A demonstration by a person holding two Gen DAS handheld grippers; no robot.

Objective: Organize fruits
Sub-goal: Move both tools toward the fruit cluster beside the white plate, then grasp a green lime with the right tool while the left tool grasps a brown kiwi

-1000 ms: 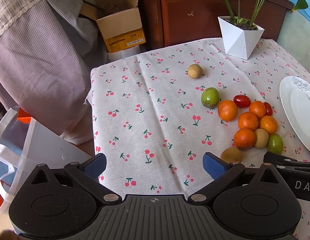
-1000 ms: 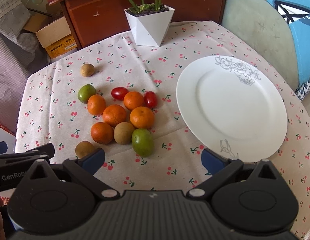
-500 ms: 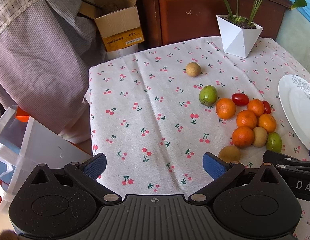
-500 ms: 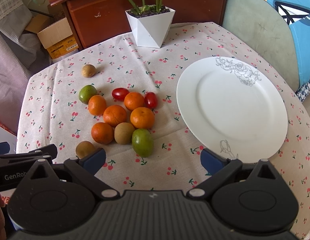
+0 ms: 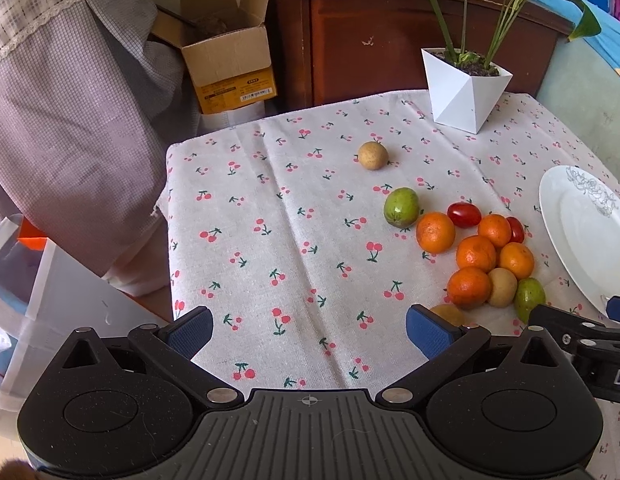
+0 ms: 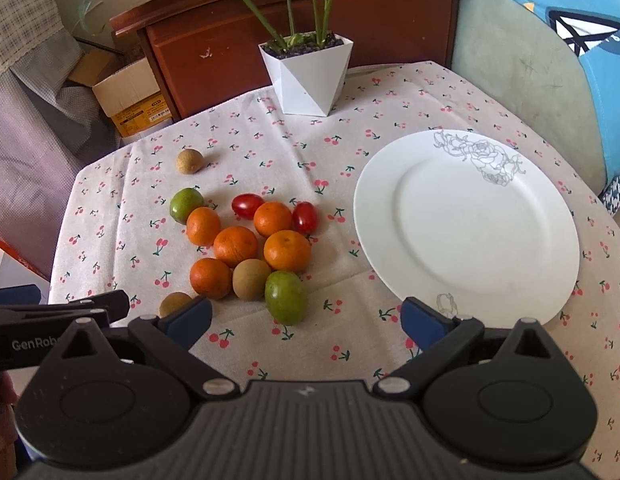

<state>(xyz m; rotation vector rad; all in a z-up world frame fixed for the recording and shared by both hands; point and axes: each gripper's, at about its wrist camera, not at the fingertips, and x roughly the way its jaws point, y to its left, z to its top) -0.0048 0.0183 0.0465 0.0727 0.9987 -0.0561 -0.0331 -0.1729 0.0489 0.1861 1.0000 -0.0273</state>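
While both the left tongs (image 5: 307,326) and the right tongs (image 6: 305,316) hang spread apart and grip nothing above the near edge of the surface (image 6: 269,152), the fruits (image 6: 245,246) lie clustered mid-surface. Just beside them toward the right edge sits the white plate (image 6: 466,216).

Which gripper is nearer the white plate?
Right. The right gripper, open, has one fingertip at the white plate's near rim. The left gripper, open, sits beyond the fruit cluster, on the plate's far side.

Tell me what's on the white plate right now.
Nothing lies on the white plate; only its printed grey flowers show. The right gripper finger hides a sliver of its near rim.
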